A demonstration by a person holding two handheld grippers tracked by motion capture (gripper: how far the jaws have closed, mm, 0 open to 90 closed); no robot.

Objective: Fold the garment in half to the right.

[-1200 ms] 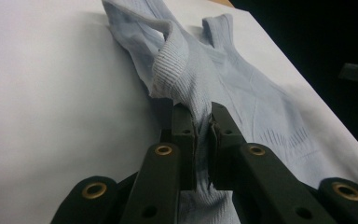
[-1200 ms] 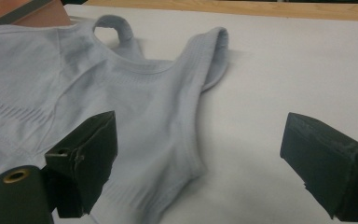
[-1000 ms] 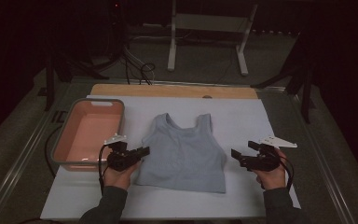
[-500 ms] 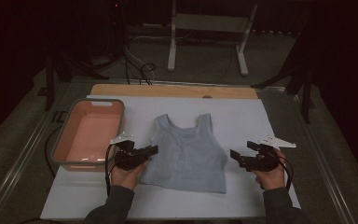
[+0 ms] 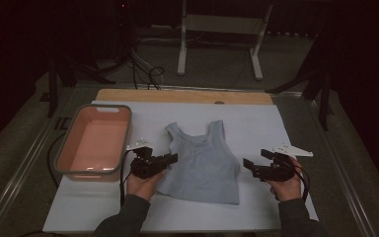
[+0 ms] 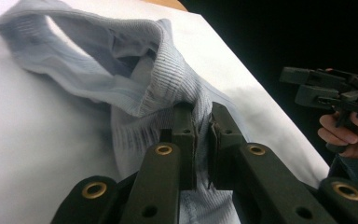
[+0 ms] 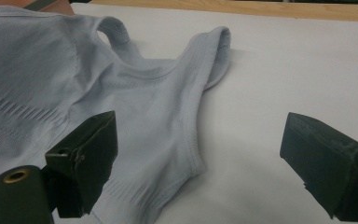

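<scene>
Item: pale blue tank top [image 5: 202, 160], flat at frame centre on white table [image 5: 286, 128] | left gripper [image 6: 200, 135] jaws clenched on its left edge | right gripper [image 5: 249, 165] jaws spread, empty | step: fold starting | next: likely carry edge across
</scene>
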